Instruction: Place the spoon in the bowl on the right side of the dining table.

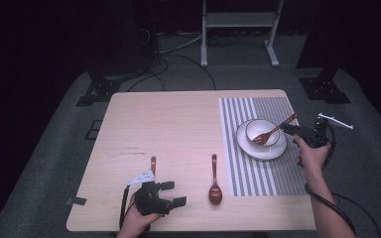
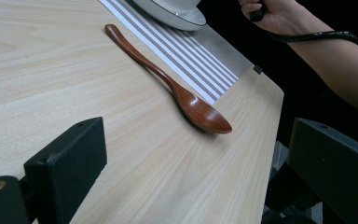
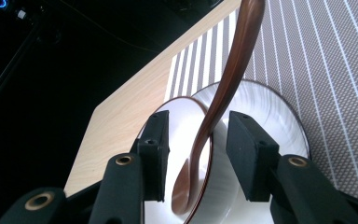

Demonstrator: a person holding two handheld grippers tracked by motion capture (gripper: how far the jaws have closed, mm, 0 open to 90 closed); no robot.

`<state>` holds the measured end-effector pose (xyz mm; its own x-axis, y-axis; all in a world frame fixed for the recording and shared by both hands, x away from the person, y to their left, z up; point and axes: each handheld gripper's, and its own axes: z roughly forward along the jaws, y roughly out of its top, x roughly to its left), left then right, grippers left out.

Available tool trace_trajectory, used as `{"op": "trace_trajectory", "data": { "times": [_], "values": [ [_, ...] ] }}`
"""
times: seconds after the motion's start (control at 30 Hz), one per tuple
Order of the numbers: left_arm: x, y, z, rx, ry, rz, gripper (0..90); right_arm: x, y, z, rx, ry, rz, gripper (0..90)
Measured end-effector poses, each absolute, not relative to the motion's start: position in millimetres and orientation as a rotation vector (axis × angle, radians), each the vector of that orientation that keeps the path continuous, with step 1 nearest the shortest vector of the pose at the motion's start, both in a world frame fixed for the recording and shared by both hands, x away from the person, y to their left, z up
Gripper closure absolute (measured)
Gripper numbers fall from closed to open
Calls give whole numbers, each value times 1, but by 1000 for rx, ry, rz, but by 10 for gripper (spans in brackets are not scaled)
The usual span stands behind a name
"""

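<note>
Fork handling is the work in hand: the wooden fork leans in the white bowl, tines down inside it and handle slanting up over the rim toward the counter's right edge. The bowl sits on a white plate, which rests on the striped mat covering the right part of the counter. The right claw is level with the handle, and in the right gripper view its jaws stand a little apart on either side of it, pads clear of the wood, so the fork seems to rest on the bowl alone; this looks like a release after setting it there. A wooden spoon lies flat just left of the mat near the front edge, bowl end toward the person, likely next in line. The left claw rests by the front-left corner, jaws wide and empty, facing that spoon.
</note>
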<state>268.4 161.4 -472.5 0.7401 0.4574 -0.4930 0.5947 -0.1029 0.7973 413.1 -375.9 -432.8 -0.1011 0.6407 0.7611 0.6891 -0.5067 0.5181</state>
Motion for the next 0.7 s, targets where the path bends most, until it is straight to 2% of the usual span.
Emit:
{"op": "trace_trajectory", "data": {
  "times": [0.7],
  "values": [
    [268, 161, -473, 1746, 833, -139, 35, 387, -373, -445, -2014, -1572, -1690, 563]
  ]
}}
